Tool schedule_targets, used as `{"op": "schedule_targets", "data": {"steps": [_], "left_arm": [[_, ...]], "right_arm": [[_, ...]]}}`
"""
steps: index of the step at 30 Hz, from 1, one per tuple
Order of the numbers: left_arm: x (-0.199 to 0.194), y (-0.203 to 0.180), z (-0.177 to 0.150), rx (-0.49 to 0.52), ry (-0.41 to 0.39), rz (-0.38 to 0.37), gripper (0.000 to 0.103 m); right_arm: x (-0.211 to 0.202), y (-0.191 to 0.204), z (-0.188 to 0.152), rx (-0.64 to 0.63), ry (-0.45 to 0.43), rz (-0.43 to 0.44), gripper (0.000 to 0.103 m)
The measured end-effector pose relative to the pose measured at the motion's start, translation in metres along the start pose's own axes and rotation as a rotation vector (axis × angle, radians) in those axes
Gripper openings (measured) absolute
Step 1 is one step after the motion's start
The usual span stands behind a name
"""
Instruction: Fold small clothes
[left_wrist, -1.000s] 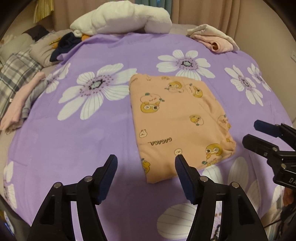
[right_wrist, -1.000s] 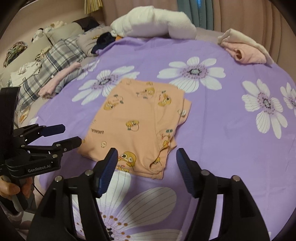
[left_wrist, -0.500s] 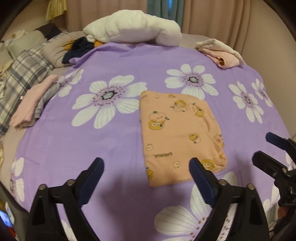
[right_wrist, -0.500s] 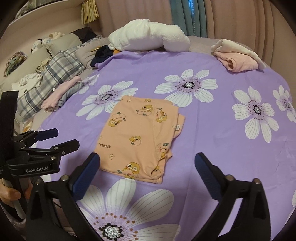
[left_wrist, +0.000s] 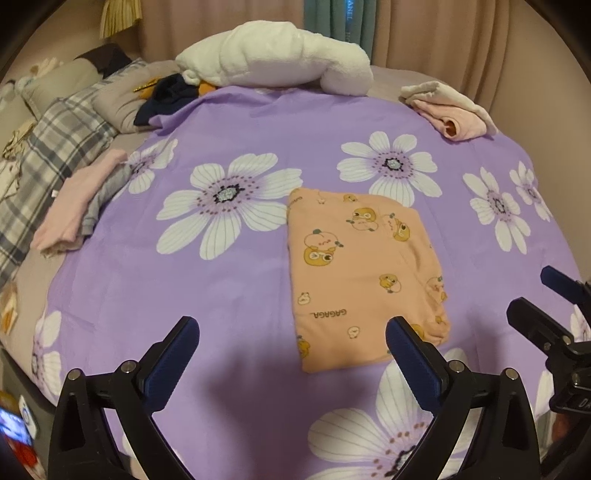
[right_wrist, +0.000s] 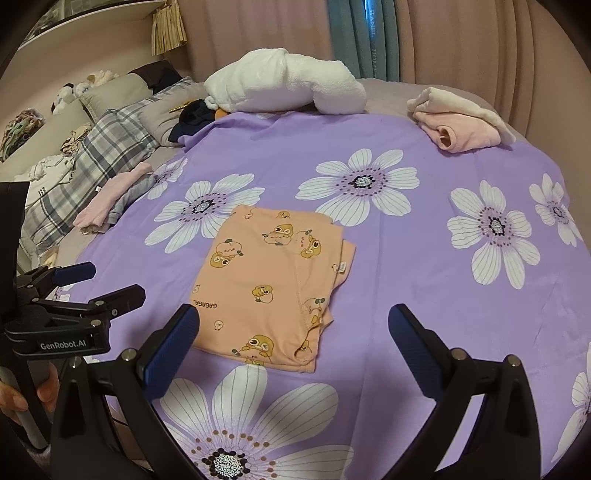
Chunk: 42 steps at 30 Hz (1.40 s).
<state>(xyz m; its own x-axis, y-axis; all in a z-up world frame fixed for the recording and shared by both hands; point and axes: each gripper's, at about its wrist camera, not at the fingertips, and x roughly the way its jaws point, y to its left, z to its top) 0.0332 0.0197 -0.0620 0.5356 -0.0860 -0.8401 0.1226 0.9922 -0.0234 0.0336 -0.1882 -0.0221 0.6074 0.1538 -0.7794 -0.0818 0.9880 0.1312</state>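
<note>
A folded orange garment (left_wrist: 354, 273) printed with cartoon ducks lies flat on the purple flowered sheet (left_wrist: 258, 295). My left gripper (left_wrist: 291, 326) hovers above the sheet at the garment's near left corner; its jaws are opening and nothing is between them. In the right wrist view the same garment (right_wrist: 273, 284) lies just beyond my right gripper (right_wrist: 293, 313), which is wide open and empty. The left gripper (right_wrist: 112, 280) shows at that view's left edge, held by a hand. The right gripper (left_wrist: 533, 290) shows at the left wrist view's right edge.
A rolled white blanket (left_wrist: 273, 59) lies at the far edge of the bed. A pink and cream pile of clothes (left_wrist: 450, 114) sits far right. Folded pink and grey clothes (left_wrist: 74, 199) and a plaid pillow (left_wrist: 48, 155) lie along the left side.
Both grippers have opened wide and risen, away from the orange garment. The garment stays folded on the sheet and looks smaller and farther off.
</note>
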Motion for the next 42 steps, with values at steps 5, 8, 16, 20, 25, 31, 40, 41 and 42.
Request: {"op": "schedule_targets", "data": {"steps": [5, 8, 16, 20, 25, 31, 40, 41, 42], "left_arm": [[0.002, 0.000, 0.000, -0.005, 0.010, 0.006, 0.100], [0.005, 0.001, 0.000, -0.007, 0.026, 0.012, 0.100], [0.009, 0.004, 0.000, -0.018, 0.047, 0.017, 0.100], [0.011, 0.007, 0.000, -0.019, 0.052, 0.024, 0.100], [0.013, 0.008, 0.000, -0.021, 0.061, 0.022, 0.100], [0.012, 0.008, -0.003, -0.019, 0.073, 0.021, 0.100], [0.007, 0.007, -0.005, -0.009, 0.072, 0.019, 0.100], [0.007, 0.007, -0.006, -0.009, 0.073, 0.016, 0.100], [0.007, 0.006, -0.006, -0.008, 0.074, 0.015, 0.100]], "right_arm": [[0.009, -0.003, -0.002, 0.010, 0.028, -0.008, 0.103], [0.013, -0.002, -0.003, 0.018, 0.042, -0.004, 0.103], [0.021, 0.003, -0.002, -0.001, 0.052, -0.044, 0.103], [0.022, 0.004, -0.002, 0.004, 0.058, -0.051, 0.103], [0.022, 0.002, -0.002, 0.010, 0.064, -0.061, 0.103], [0.020, 0.004, -0.003, 0.008, 0.072, -0.073, 0.103], [0.013, 0.003, -0.007, 0.020, 0.081, -0.082, 0.103], [0.012, 0.004, -0.007, 0.021, 0.079, -0.080, 0.103], [0.010, 0.004, -0.007, 0.020, 0.076, -0.079, 0.103]]}}
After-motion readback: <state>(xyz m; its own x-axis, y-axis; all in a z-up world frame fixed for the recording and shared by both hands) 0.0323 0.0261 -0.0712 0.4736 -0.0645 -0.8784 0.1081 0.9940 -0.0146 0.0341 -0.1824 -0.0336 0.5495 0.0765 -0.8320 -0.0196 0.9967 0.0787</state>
